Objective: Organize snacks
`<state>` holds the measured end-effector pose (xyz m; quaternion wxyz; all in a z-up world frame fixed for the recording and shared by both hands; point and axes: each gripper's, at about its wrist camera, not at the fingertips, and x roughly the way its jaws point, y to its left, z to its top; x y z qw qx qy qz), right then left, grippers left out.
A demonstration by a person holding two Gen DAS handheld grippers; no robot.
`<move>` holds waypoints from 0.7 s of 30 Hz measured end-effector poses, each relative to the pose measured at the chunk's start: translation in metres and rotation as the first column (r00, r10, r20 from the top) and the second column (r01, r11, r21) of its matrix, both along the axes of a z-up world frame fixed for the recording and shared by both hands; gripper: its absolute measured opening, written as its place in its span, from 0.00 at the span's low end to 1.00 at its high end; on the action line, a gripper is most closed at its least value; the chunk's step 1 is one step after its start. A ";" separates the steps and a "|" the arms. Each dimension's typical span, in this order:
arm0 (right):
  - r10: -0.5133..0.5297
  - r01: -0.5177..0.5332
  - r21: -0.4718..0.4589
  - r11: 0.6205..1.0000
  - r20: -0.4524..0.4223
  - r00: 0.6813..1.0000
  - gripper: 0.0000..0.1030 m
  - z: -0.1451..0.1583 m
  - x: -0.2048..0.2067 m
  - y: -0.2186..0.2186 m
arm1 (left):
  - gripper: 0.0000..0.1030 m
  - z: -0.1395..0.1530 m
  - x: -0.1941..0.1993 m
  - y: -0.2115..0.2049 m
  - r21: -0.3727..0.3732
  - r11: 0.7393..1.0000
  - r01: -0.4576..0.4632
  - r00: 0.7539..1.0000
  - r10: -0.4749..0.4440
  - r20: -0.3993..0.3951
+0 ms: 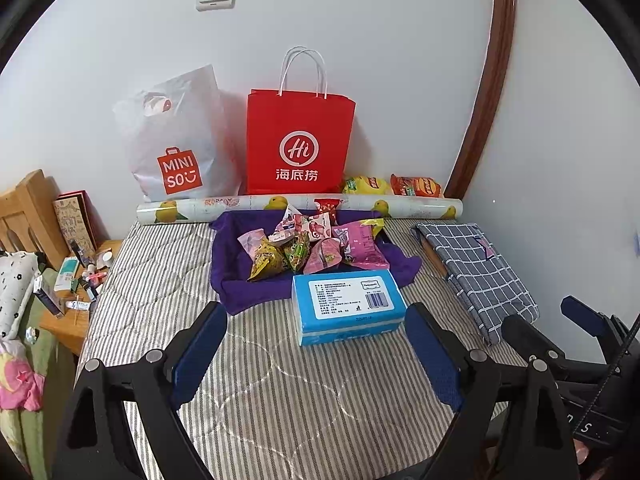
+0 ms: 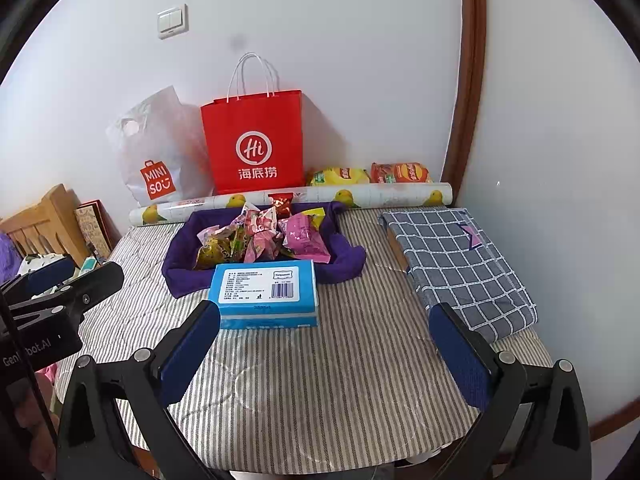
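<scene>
Striped tabletop (image 1: 280,400): one purple cloth tray (image 1: 234,268) holding mixed snack packets (image 1: 316,246), at centre rear. Blue tissue pack (image 1: 346,304) just before the tray. Two chip bags (image 1: 394,185) behind a patterned roll (image 1: 300,206), by the wall. Red paper bag (image 1: 298,140) upright. Left gripper (image 1: 316,354): jaws apart, empty. Right gripper (image 2: 324,354): jaws apart, empty.

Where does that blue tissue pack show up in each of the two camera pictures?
Left wrist view: the blue tissue pack lies just right of centre on the striped cover, between the left gripper's open fingers and a little beyond them.
Right wrist view: the same pack lies left of centre, beside the right gripper's left finger.
Shared landmark: the red paper bag against the wall behind it.
</scene>
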<state>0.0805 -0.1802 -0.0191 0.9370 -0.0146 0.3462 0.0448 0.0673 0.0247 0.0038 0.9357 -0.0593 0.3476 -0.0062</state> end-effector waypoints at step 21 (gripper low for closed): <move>0.007 -0.007 -0.002 1.000 -0.002 1.000 1.00 -0.004 -0.001 0.005 | 0.88 -0.001 0.000 0.000 0.022 1.000 -0.008 1.000 0.008 0.003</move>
